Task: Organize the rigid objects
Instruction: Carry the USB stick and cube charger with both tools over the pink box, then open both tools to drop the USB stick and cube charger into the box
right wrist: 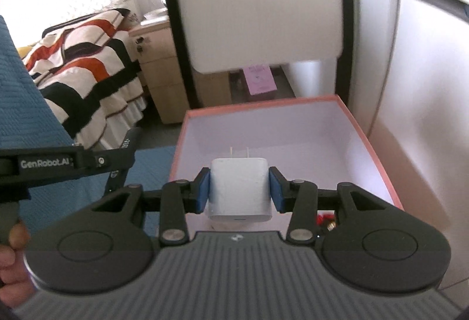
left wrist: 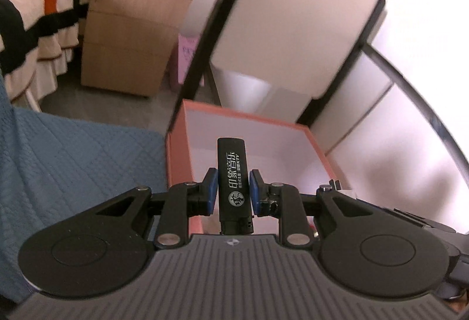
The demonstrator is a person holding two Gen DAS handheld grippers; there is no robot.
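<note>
My left gripper (left wrist: pixel 234 191) is shut on a black lighter (left wrist: pixel 234 182) with white lettering, held upright over the near edge of an orange box (left wrist: pixel 177 144) with a white inside. In the right wrist view my right gripper (right wrist: pixel 239 189) is shut on a white plug adapter (right wrist: pixel 239 188), prongs pointing away, above the same orange box (right wrist: pixel 368 144). The left gripper's body (right wrist: pixel 73 163) shows at the left of that view, held by a hand (right wrist: pixel 11 255).
A blue quilted cloth (left wrist: pixel 73 167) lies left of the box. Behind stand a wooden bedside cabinet (left wrist: pixel 132 35), a bed with a striped cover (left wrist: pixel 32 3), a white chair with a black frame (right wrist: pixel 258 3) and a pink box (right wrist: pixel 259 79) on the floor. Small red items (right wrist: pixel 325 217) lie in the box's near right corner.
</note>
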